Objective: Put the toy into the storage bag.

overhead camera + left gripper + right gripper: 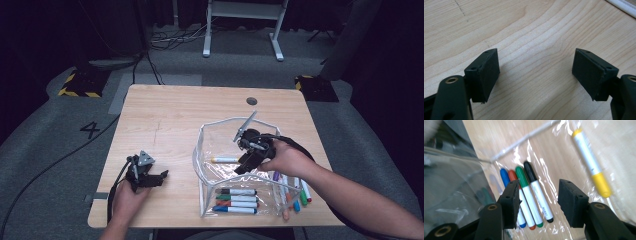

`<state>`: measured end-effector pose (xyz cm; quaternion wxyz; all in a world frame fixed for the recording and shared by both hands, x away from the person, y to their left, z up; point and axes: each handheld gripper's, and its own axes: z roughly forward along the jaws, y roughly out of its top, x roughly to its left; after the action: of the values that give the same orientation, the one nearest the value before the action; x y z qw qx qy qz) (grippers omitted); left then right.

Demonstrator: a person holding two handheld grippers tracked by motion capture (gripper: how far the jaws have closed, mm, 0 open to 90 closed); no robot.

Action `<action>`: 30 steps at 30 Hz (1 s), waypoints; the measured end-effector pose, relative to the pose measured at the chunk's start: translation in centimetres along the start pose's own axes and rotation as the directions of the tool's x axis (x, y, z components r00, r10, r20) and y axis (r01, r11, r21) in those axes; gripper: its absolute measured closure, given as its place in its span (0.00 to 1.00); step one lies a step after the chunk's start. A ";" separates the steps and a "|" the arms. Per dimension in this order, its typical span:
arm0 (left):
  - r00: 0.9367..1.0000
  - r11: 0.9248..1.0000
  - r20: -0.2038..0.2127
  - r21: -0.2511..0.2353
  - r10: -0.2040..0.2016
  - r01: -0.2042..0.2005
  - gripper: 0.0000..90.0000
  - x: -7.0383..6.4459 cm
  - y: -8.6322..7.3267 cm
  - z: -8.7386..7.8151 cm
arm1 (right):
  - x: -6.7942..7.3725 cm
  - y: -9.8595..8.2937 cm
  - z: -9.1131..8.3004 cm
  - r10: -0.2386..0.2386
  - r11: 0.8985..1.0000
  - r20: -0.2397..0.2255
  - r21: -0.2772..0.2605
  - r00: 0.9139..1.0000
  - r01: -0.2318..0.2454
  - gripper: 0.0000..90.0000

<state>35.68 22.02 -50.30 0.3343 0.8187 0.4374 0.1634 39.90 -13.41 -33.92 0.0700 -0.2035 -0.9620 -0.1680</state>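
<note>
The right tool [246,161] is held inside a clear plastic pouch [210,131] at about 4 o'clock on the table [165,115]. Its jaws stand partly apart with nothing between them, as is seen in the right gripper view [537,200]. Four capped markers [529,195] (blue, red, green, black) are laid side by side on the pouch floor just below the jaws; a yellow-capped marker [590,162] lies apart toward 1 o'clock in that view.

The markers are judged light, stiff and smooth, so rolling or slipping is to be expected. A hold across the white barrel near the middle is advised, with one marker taken from the outer edge of the row, since neighbours touch. The pouch film is thin, soft and glossy; it may be snagged or dragged by a jaw.

More markers [295,192] are seen outside the pouch at 3 o'clock of it, near the table's front edge. Open wood is left at 9 and 12 o'clock. The left tool [150,177] is rested at 8 o'clock, wide open and empty [535,72].
</note>
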 end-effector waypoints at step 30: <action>1.000 1.000 0.000 0.000 -0.001 0.001 0.25 0.0 0.0 0.0 | -2.5 -14.9 -13.0 0.258 0.858 0.157 -0.491 0.953 -0.151 0.58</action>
<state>35.67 22.01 -50.30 0.3344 0.8185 0.4377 0.1633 36.86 -31.76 -26.72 -0.0698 -0.3330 -0.8661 -0.3661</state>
